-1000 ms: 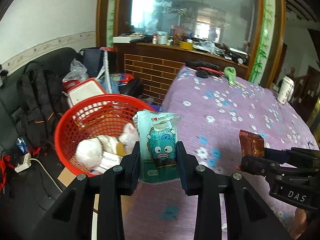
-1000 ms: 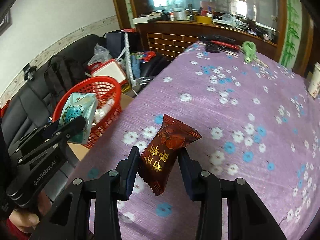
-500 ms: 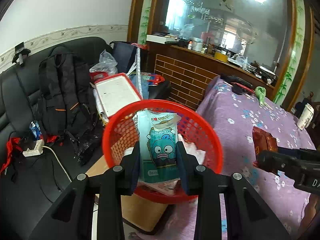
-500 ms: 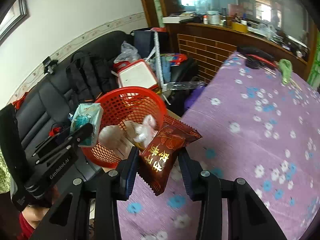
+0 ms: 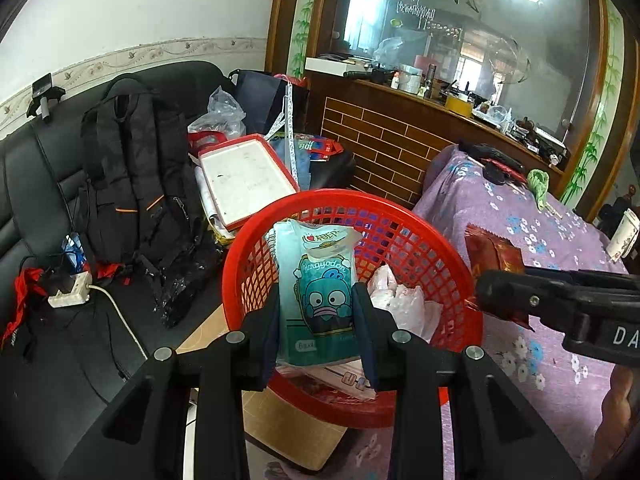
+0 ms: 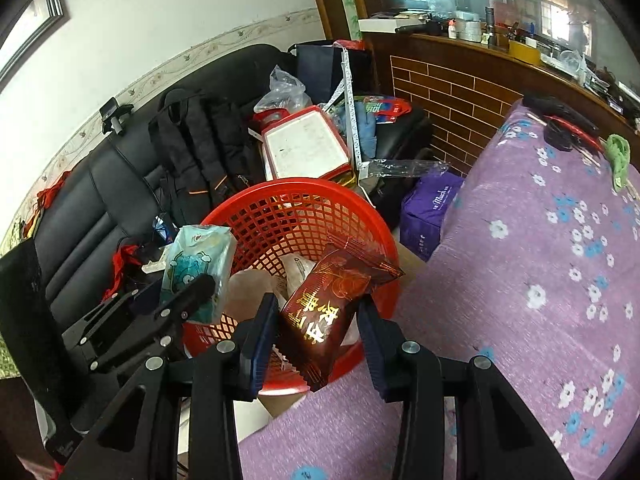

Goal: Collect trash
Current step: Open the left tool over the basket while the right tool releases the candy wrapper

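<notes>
My left gripper [image 5: 318, 312] is shut on a teal tissue pack with a cartoon face [image 5: 318, 280] and holds it over the red mesh basket [image 5: 420, 240]. My right gripper [image 6: 318, 320] is shut on a dark red snack wrapper with gold characters [image 6: 324, 304], held over the basket's near rim [image 6: 296, 188]. The basket holds white crumpled tissues [image 5: 400, 300] and other scraps. In the right wrist view the left gripper and tissue pack [image 6: 198, 260] are at the basket's left side. In the left wrist view the right gripper's wrapper [image 5: 494, 252] shows at the basket's right edge.
The basket stands on a cardboard box [image 5: 280, 416] beside a table with a purple flowered cloth [image 6: 540, 280]. A black sofa [image 5: 36, 184] carries a black backpack [image 5: 132, 168], a red-rimmed white tray [image 5: 244, 180] and bags. A power strip [image 5: 70, 292] lies on it.
Both grippers have moved left from over the table to over the red basket, each still holding its item. The basket now fills the centre of both views.
</notes>
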The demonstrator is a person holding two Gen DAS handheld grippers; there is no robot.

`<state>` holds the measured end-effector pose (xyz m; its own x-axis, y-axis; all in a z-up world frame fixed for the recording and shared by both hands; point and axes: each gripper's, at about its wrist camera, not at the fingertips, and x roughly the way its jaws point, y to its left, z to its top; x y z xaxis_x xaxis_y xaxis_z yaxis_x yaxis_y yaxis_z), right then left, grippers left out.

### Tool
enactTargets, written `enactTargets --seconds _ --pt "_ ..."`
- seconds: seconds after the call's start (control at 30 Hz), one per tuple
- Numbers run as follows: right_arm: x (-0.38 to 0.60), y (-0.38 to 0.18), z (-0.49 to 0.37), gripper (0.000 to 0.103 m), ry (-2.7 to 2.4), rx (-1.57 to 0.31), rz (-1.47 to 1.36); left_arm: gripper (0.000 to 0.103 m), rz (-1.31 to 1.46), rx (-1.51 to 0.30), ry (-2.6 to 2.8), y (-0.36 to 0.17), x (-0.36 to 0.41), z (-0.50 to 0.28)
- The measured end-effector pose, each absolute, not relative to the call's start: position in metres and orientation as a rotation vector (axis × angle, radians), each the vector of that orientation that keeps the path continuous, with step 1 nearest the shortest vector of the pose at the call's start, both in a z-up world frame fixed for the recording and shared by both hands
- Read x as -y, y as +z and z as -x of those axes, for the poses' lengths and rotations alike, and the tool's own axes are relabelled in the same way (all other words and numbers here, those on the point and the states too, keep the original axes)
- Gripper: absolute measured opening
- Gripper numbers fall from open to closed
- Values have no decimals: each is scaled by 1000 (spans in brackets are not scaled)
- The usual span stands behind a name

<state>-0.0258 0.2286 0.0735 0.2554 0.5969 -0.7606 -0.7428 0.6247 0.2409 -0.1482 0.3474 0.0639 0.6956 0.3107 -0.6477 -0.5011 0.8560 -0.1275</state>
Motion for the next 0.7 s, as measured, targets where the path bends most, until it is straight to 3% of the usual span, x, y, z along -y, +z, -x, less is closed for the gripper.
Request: enactTargets --seconds 0.7 --pt "-247 66 8 46 932 -968 146 32 297 -674 466 56 -351 140"
